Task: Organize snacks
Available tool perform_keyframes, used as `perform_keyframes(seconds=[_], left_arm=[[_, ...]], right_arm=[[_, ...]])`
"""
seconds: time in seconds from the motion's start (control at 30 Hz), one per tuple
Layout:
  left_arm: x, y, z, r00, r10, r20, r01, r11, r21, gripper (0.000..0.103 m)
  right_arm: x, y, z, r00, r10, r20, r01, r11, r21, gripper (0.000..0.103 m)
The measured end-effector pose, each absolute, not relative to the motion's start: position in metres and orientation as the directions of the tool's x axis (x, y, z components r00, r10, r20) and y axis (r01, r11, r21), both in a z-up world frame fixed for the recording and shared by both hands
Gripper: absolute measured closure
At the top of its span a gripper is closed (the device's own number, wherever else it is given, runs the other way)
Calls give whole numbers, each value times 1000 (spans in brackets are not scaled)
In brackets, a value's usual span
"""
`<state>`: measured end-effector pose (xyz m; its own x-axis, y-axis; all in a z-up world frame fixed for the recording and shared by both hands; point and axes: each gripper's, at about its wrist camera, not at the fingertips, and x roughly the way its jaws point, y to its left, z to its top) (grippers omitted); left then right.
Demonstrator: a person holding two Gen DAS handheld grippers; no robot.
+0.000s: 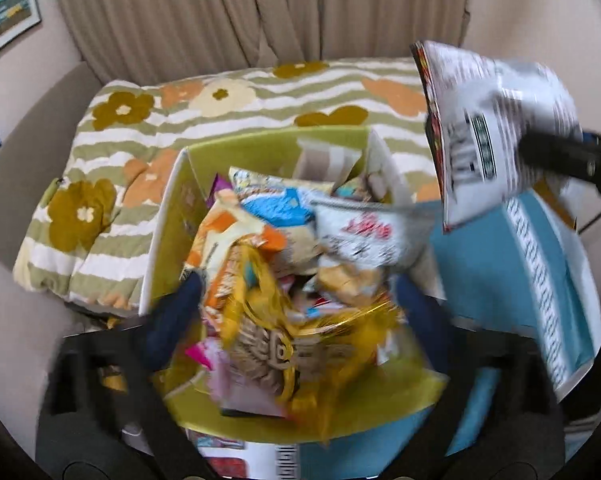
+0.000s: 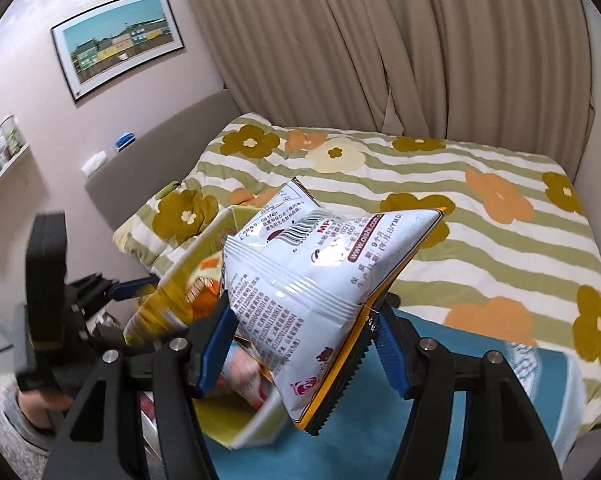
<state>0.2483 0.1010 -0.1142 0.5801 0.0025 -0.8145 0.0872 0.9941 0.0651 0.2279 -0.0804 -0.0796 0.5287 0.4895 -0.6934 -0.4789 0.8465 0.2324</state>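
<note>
The left gripper (image 1: pixel 296 300) hangs over the green box (image 1: pixel 268 148) with its jaws spread wide and nothing clamped; the gold-foil packet (image 1: pixel 300 344) lies between the dark blue fingers (image 1: pixel 176 320), but whether a pad touches it cannot be told through the blur. To do this step well, judged from the frames, raise the left gripper clear of the heap so no loose wrapper is dragged out. The box has stiff, flat walls and is piled above its rim with soft, crinkled packets in orange, blue, white and gold. To its right, the right gripper (image 2: pixel 300 332) is clamped on 1 snack bag (image 2: pixel 312 280), its blue fingers (image 2: pixel 216 344) pinching the puffed bag's lower half just beside the serrated orange seam. The bag is glossy white film with printed text, air-filled and easily creased, so the grip should stay near the seam, not on the pillow. It is held above the box's near corner, over a flat teal sheet (image 2: pixel 364 432). Beyond lies a quilted floral blanket (image 2: pixel 440 200), soft and uneven, and pleated beige curtains (image 2: pixel 340 40).
</note>
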Motion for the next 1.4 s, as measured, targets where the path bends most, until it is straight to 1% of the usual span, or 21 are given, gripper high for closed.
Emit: perform_keyframes(seconds=[0.17,0.37,0.5,0.57,0.6,0.63,0.67,0.7,0.73,0.8,0.93,1.07,1.17,1.3,1.4], left_arm=[[243,130,-118,576,-39,-816,148,987,57,0],[248,170,-112,581,-84,-810,150,989,5,0],[255,186,-109,584,-87,-807,151,989,3,0],[258,192,-109,583,-88,-808,156,988,5,0],[259,195,-109,582,-88,-808,159,987,8,0],[259,197,-110,580,-85,-810,162,987,13,0],[259,200,-111,578,-80,-812,161,987,18,0],[258,203,-112,578,-74,-813,158,987,23,0],[256,205,-113,579,-66,-812,152,988,28,0],[251,208,-116,576,-59,-816,140,990,27,0],[238,208,-120,564,-75,-823,117,993,-10,0],[220,197,-114,577,-44,-816,90,996,10,0],[205,185,-102,601,-24,-799,77,997,28,0],[177,162,-81,649,0,-761,70,996,60,0],[153,143,-62,686,1,-727,57,997,56,0]], right_arm=[[227,-52,-84,532,441,-723,-437,874,212,43],[233,-29,-90,526,391,-755,-385,901,199,41],[241,-9,-89,515,383,-767,-381,904,195,41],[244,1,-92,502,381,-776,-390,901,190,39],[245,8,-93,497,378,-781,-395,900,185,32],[247,15,-95,493,380,-783,-405,896,181,20],[248,19,-97,490,386,-782,-415,892,180,13],[248,23,-98,500,385,-775,-421,891,172,3],[246,24,-97,522,381,-763,-417,895,161,1],[238,20,-95,577,371,-728,-394,907,150,1],[226,13,-93,591,370,-717,-387,910,151,1],[213,7,-84,604,370,-706,-396,908,137,1],[196,0,-75,618,366,-695,-393,910,130,1],[165,-19,-60,660,319,-680,-348,932,100,1],[134,-41,-45,702,282,-654,-308,948,77,1]])
